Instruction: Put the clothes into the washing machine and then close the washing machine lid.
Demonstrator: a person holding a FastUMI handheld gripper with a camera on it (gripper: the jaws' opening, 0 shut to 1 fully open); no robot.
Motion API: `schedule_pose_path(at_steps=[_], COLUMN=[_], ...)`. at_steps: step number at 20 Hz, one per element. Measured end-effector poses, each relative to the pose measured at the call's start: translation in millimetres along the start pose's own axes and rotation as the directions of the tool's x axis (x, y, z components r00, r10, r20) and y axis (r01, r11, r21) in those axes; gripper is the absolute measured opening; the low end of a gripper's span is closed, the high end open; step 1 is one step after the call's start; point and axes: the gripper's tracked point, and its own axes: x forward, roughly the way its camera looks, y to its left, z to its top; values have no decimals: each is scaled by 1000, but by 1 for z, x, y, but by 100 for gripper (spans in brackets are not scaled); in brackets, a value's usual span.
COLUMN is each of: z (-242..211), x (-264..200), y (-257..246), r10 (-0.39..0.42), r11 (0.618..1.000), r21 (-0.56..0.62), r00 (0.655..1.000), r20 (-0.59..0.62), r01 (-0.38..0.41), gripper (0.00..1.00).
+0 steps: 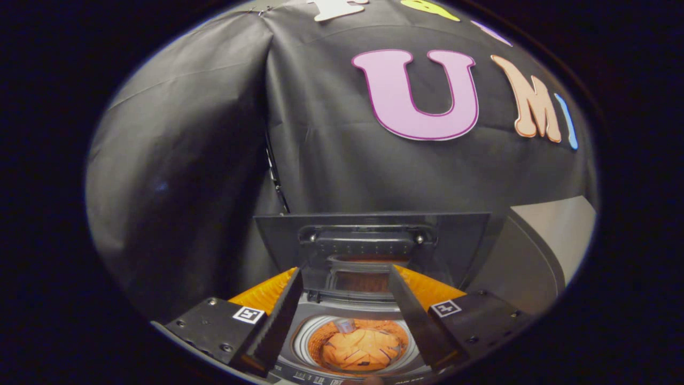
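The hand-held gripper (346,313) hangs wide open and empty above the washing machine (342,369), whose lid (374,240) stands upright, the orange clothes (359,347) lying inside the drum.

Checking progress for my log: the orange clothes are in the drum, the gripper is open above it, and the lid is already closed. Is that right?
Not quite: the lid is still up, standing open behind the drum. The rest holds: the gripper view shows the orange clothes lying in the drum and the gripper open above it, holding nothing.
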Motion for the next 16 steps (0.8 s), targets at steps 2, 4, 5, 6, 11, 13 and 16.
schedule_pose_path(at_steps=[2,4,5,6,11,13,16], z=[7,19,24,28,53,60,62], x=[3,5,6,9,22,33,52], y=[-1,-2,-3,-3,-6,-5,-8], r10=[-11,-22,-26,-31,-79,-85,-111], r11=[1000,1000,1000,999,994,994,993], r21=[-4,0,-3,-8,-61,-52,-29], r00=[1000,999,998,997,986,984,981], r20=[17,46,56,76,148,157,157], r01=[11,23,26,32,88,94,117], gripper=[97,97,97,97,97,97,97])
